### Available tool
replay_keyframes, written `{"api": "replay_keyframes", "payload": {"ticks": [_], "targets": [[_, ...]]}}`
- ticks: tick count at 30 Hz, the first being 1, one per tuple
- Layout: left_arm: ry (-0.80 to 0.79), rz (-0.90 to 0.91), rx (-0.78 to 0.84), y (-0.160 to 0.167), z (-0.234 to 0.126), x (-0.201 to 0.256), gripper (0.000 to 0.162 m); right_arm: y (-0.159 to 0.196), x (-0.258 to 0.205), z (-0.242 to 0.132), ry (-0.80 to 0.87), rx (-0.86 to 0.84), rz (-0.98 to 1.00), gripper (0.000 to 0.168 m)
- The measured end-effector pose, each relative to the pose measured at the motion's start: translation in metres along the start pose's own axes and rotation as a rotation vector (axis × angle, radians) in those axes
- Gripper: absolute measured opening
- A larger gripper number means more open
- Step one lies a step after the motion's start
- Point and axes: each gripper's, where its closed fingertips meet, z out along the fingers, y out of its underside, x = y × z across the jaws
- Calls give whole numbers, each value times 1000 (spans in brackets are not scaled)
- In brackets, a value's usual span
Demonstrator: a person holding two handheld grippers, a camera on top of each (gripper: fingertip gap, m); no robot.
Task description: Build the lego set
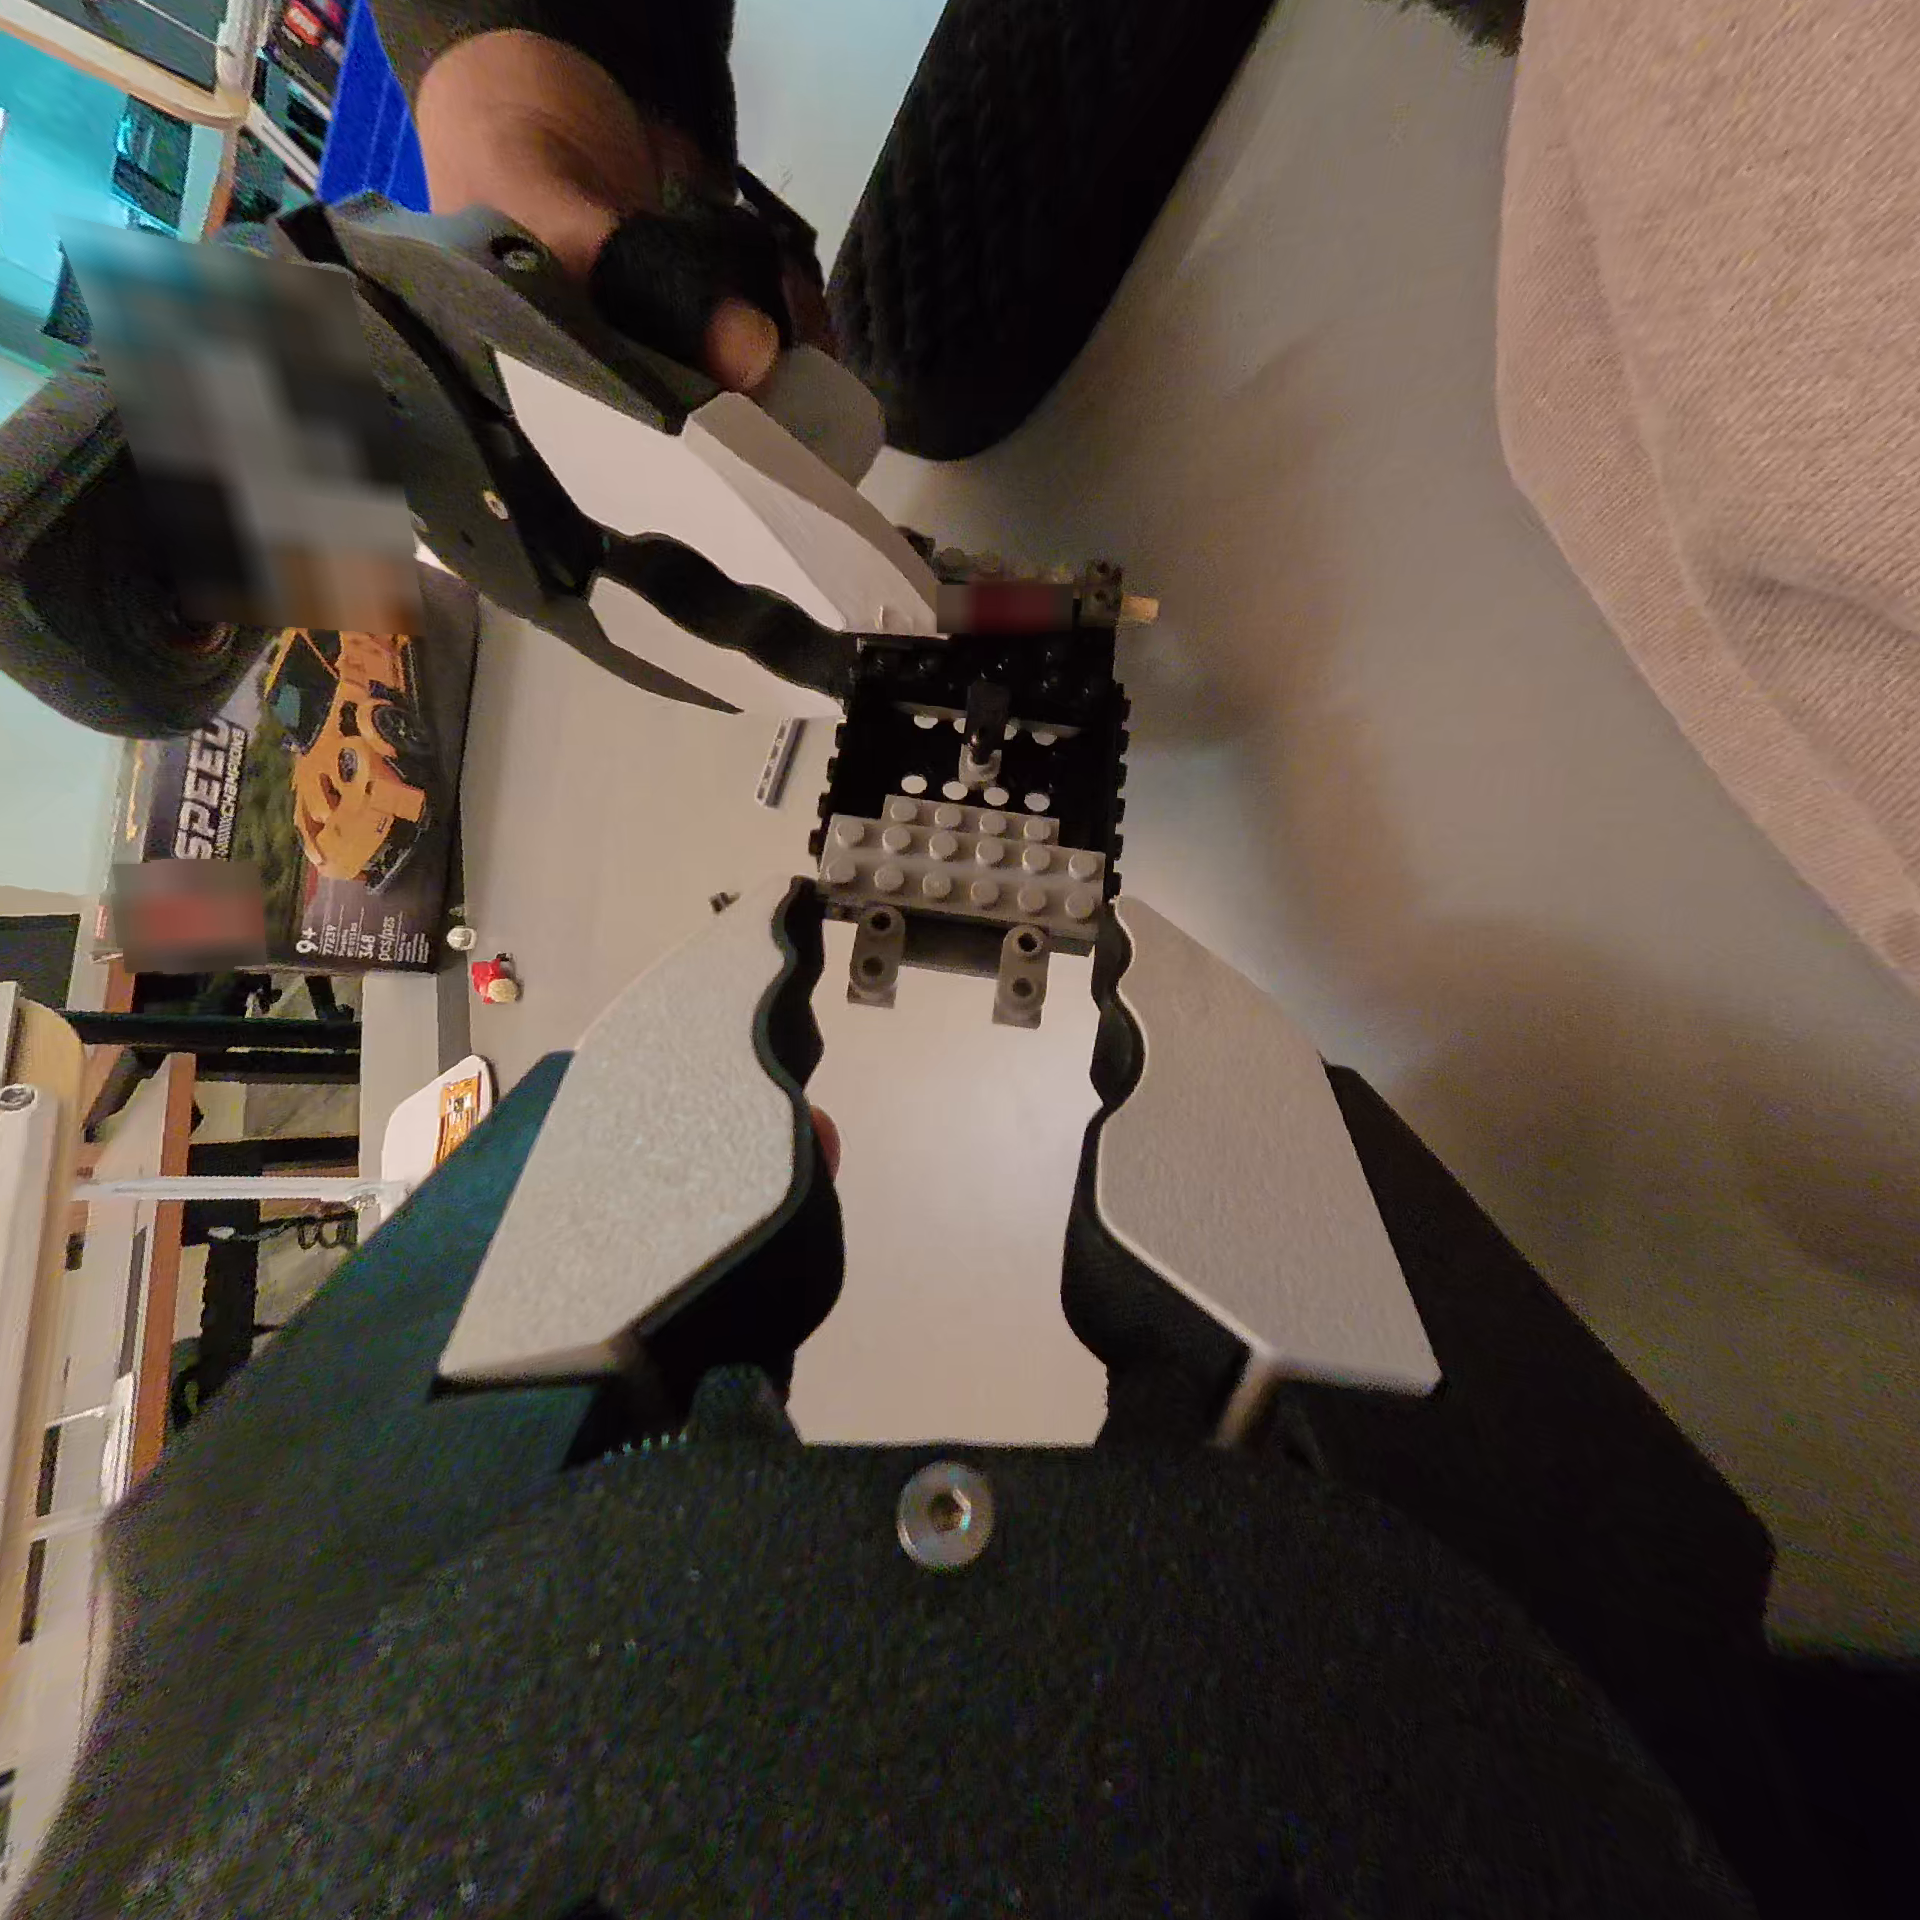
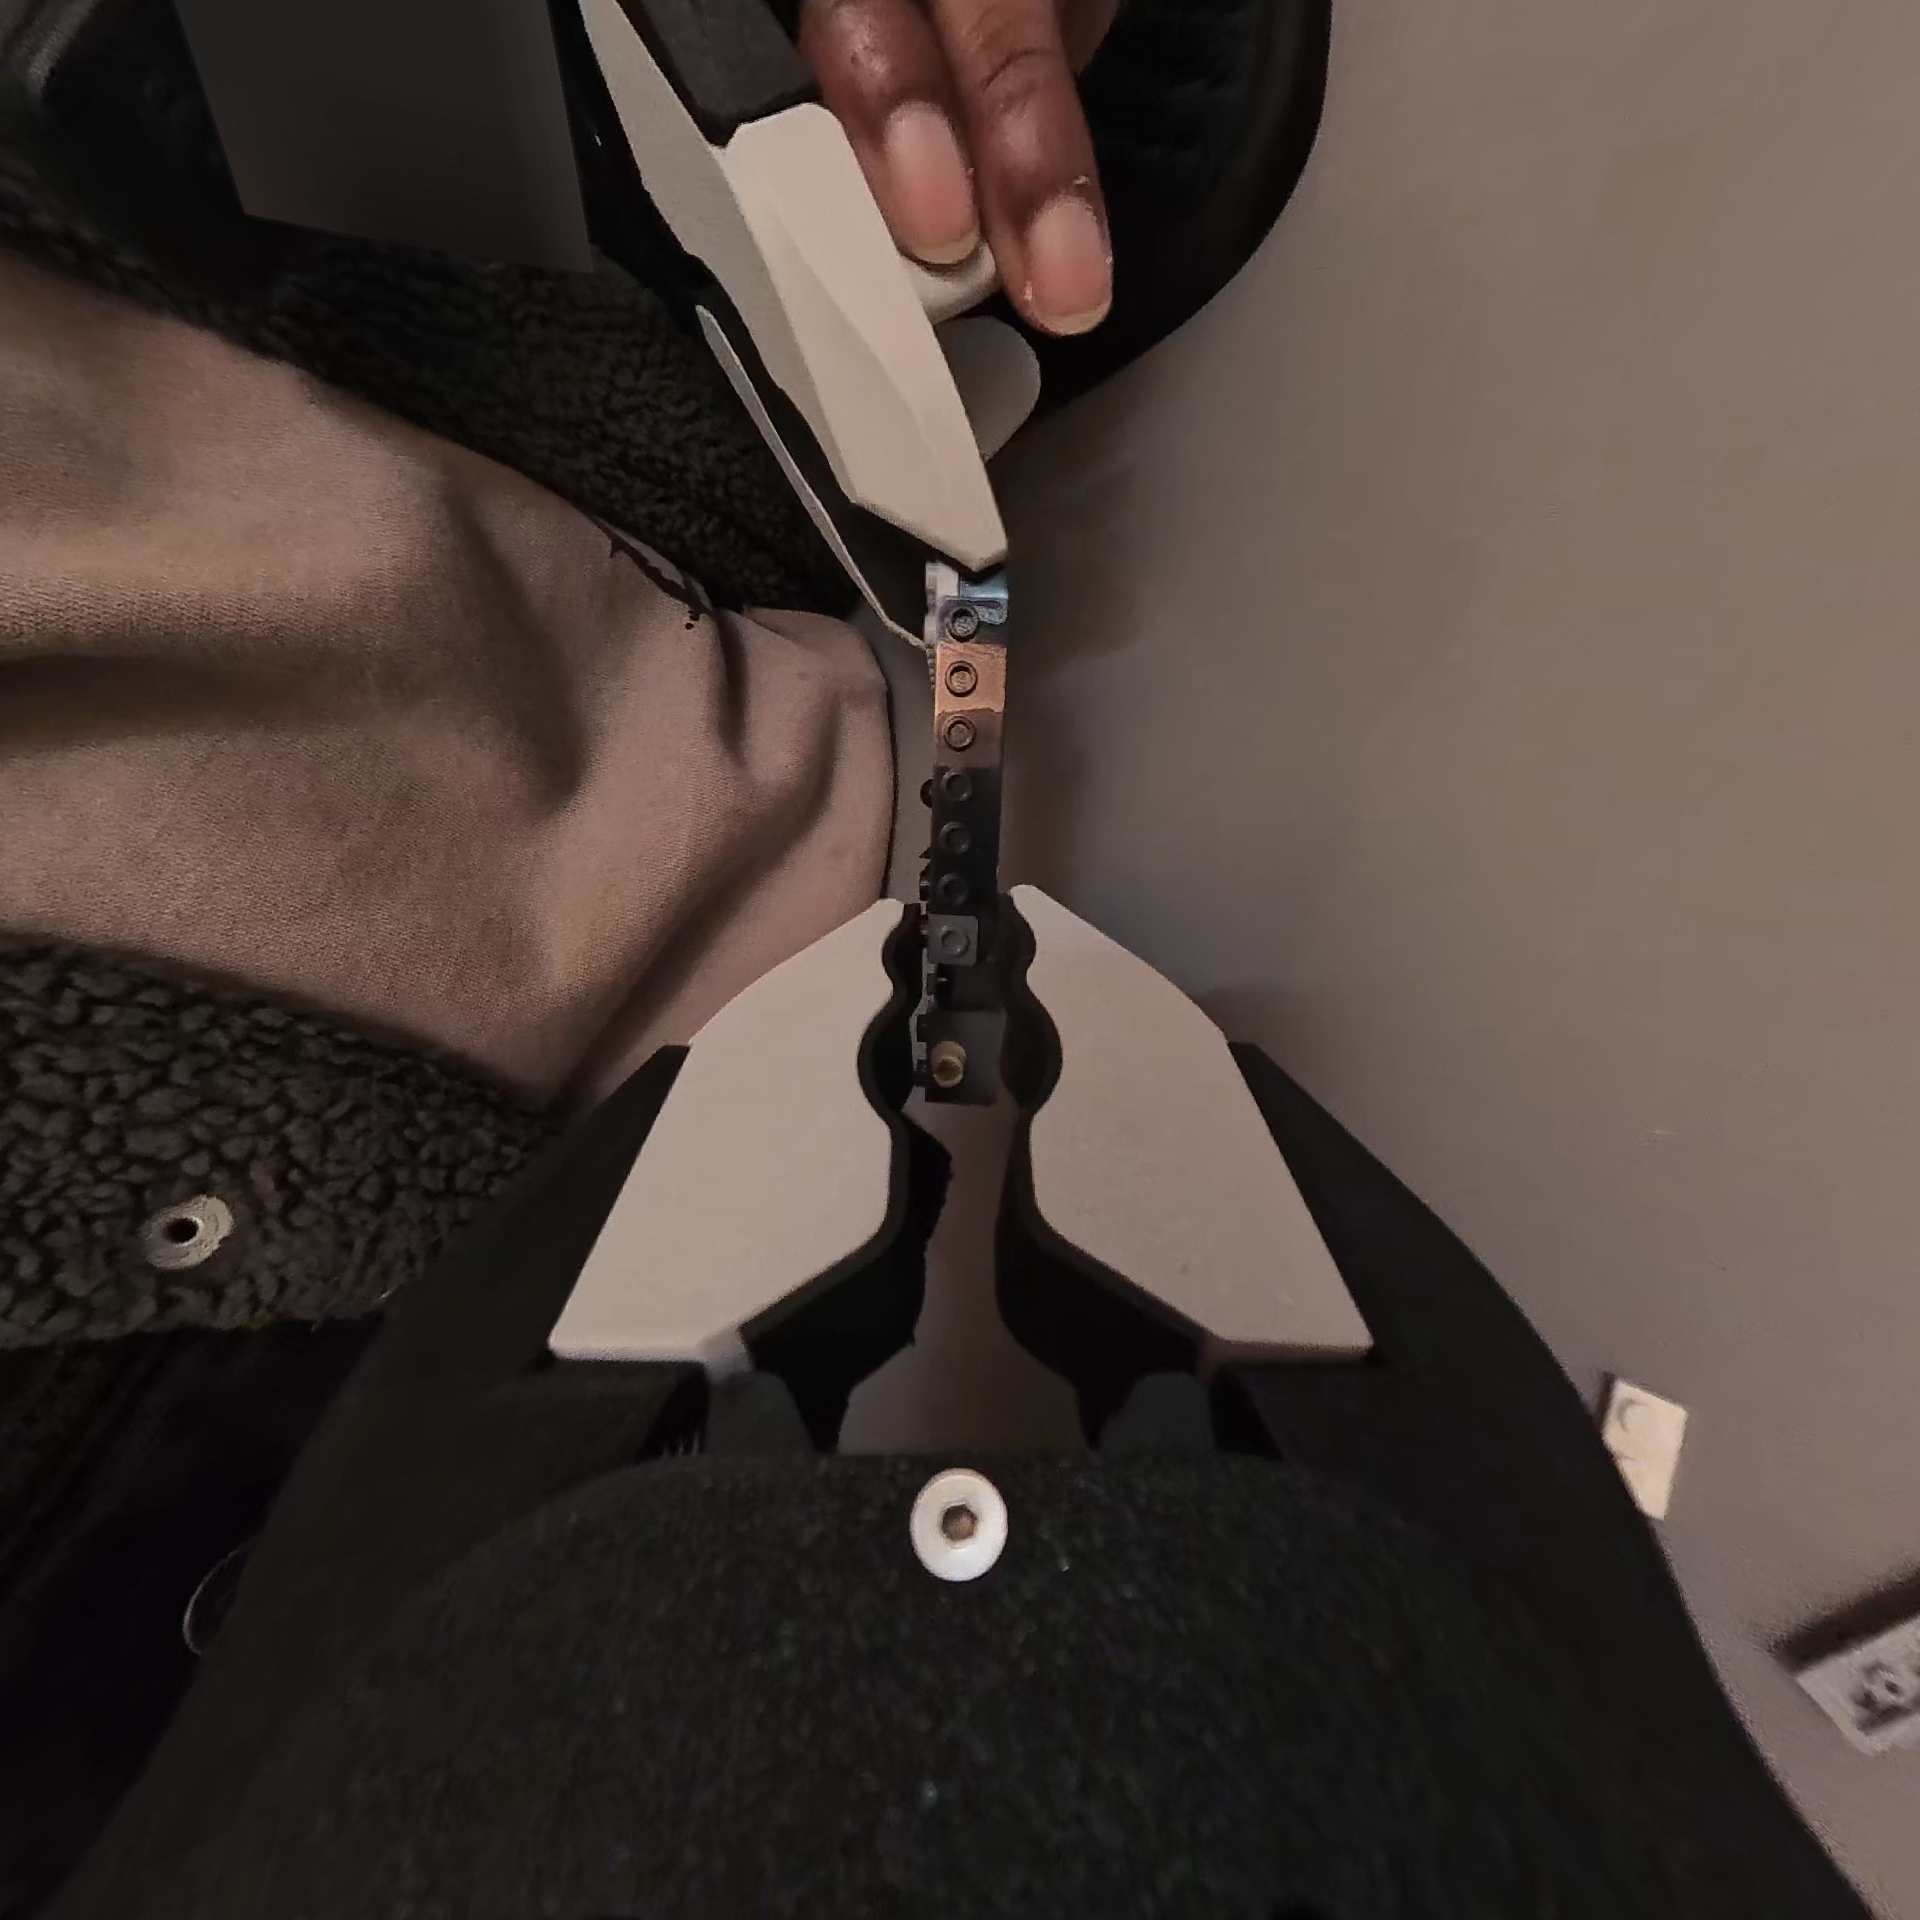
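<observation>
Dim, warm indoor light. Soft shadows fall on the grey worktop (image 1: 1351, 727) beyond the left claw (image 1: 951, 925). Wide-angle lens bends the edges; close foreground parts look soft and grainy.

Two grippers (image 1: 956, 925) (image 2: 961, 925), one lego build (image 1: 977, 769), one set box (image 1: 312, 800), three loose pieces (image 2: 1642, 1455) (image 2: 1870, 1694) (image 1: 494, 979)

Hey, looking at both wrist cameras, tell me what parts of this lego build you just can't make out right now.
- Left wrist view: the far end of the lego assembly is covered by the right gripper and a mosaic patch.
- Right wrist view: the assembly shows edge-on only, so its studded top is hidden; the right gripper covers its near end.
- Left wrist view: small loose pieces by the set box are too small to identify.
</observation>
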Motion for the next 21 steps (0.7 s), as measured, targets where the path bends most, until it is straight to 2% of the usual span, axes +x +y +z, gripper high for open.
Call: {"api": "replay_keyframes", "payload": {"ticks": [11,16,18,21], "targets": [[27,49,20,-9,-6,8,50,5,-7,8,-8,27,17,11],[33,-38,77,-10,-6,9,50,4,-14,6,-21,35,20,13],[39,-112,108,-8,-8,8,50,4,-16,0,-24,38,25,42],[65,-268,167,-7,-11,3,50,0,-17,-12,-19,103,32,43]]}}
